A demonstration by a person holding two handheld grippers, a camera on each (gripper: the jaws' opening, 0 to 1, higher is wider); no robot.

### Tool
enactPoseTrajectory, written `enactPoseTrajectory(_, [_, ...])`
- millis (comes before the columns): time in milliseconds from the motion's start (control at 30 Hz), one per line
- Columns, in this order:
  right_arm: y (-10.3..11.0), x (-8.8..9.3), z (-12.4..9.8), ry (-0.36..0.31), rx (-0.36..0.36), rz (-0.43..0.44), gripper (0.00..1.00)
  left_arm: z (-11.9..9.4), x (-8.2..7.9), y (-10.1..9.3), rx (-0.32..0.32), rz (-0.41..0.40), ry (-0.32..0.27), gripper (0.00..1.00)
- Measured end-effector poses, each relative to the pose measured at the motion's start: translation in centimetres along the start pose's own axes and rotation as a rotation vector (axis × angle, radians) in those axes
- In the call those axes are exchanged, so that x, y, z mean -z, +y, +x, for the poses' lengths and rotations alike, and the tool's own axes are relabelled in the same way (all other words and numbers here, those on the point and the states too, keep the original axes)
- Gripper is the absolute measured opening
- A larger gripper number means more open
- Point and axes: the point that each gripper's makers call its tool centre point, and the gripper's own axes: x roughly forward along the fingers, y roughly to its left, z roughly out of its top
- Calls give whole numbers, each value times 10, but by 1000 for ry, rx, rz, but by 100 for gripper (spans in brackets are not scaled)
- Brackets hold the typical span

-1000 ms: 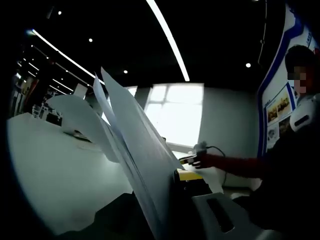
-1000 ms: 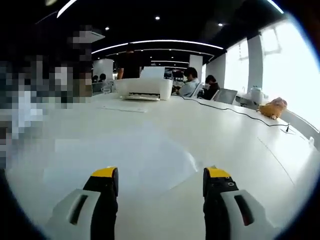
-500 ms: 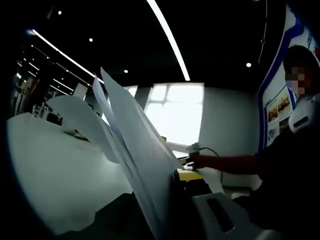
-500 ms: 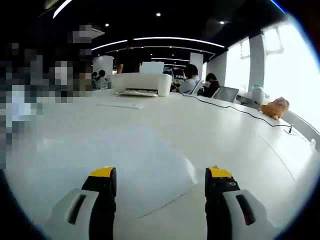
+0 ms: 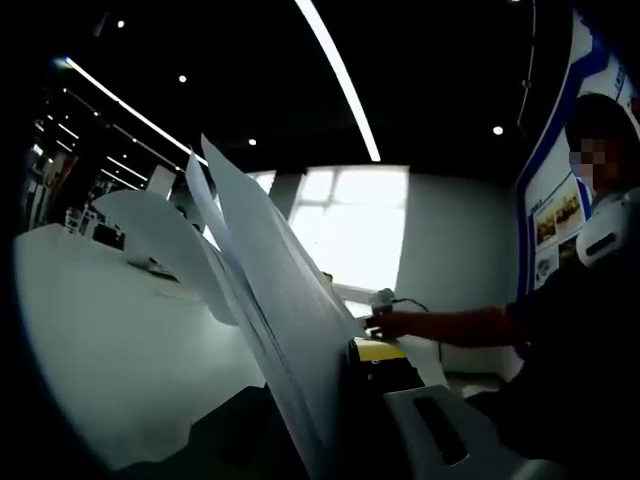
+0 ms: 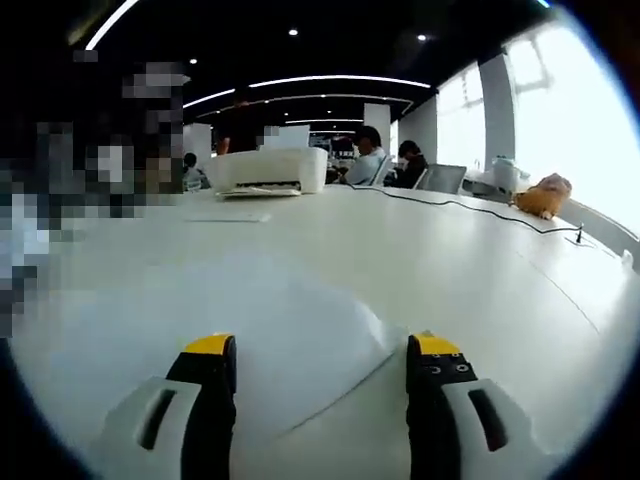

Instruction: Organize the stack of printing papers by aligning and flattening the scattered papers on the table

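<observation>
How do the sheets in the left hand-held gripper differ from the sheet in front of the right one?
Pose: the held sheets stand up at a steep slant off the table; the flat sheet lies on the table.
Grip: the left hand-held gripper is shut on the held sheets; the right hand-held gripper is open over the flat sheet, not clamping it.
Count: the held sheets show several fanned edges; the flat sheet reads as one.
Both are plain white paper.

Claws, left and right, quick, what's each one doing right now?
Left claw: shut on the papers, lifted off the table.
Right claw: open, holding nothing.
</observation>
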Motion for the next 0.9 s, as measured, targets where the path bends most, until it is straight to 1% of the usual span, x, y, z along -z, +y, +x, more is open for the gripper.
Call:
enactPoseTrajectory(167, [6,-3,2,-22,-5,-5,50,3,6,-3,6,28,36,9])
enactPoseTrajectory(200, [6,-4,2,-25,-2,-4,46,3,7,-3,6,31,39,9])
enactPoseTrajectory(300, [8,-5,3,-30,-6,-1,38,2,6,-3,6,28,34,9])
enactPoseTrajectory(400, [12,-5,-1,-33,-10,-7,35,2,5,-3,7,24,29,9])
enactPoseTrajectory(533, [24,-2,-7,-31,-45,-16,24,2,6,-3,5,31,35,8])
enactPoseTrajectory(633, [34,0,-11,-28,-81,-26,13,2,5,-3,3,30,32,8])
enactPoseTrajectory(733, [40,2,-15,-31,-92,-52,10,2,5,-3,3,31,30,8])
enactPoseTrajectory(833, [45,3,-18,-30,-109,-64,1,2,5,-3,3,32,30,8])
enactPoseTrajectory(900, [49,2,-19,-36,-131,-76,0,2,5,-3,2,32,31,8])
